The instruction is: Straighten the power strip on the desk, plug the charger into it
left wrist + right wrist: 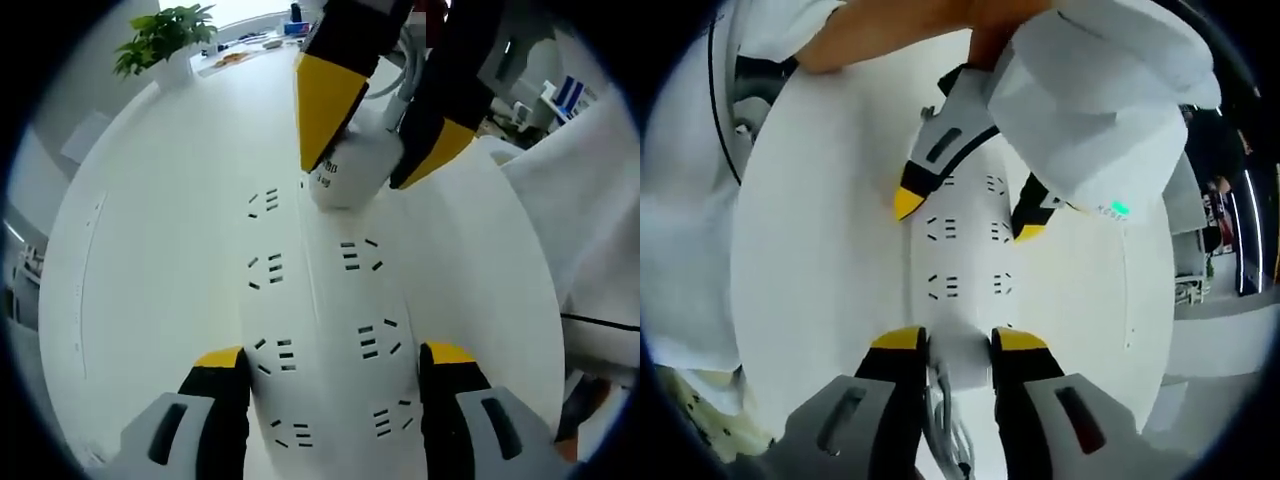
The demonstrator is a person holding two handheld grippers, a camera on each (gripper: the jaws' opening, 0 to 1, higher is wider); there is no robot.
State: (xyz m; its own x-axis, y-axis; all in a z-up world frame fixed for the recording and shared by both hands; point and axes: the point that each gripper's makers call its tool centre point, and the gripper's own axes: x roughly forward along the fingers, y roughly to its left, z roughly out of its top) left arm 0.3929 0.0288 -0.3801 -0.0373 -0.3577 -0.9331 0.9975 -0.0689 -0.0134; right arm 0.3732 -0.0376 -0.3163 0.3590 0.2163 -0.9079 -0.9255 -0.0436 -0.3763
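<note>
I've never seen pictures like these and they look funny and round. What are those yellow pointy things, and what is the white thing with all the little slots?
A person holds a pinching tool, called a gripper, in each hand. Each gripper carries a small camera, so you get two round pictures taken from the two tools.

In the left gripper view, the left gripper stands at the bottom, its yellow-tipped jaws on either side of a long white power strip. The little dark slots are the holes where plugs go. The strip lies on a white desk. Farther up, the right gripper pinches a white charger at the far end of the strip. A green plant stands at the back.

The right gripper view looks the other way: its own jaws hold the charger at the bottom, and the left gripper faces it across the strip.
</note>
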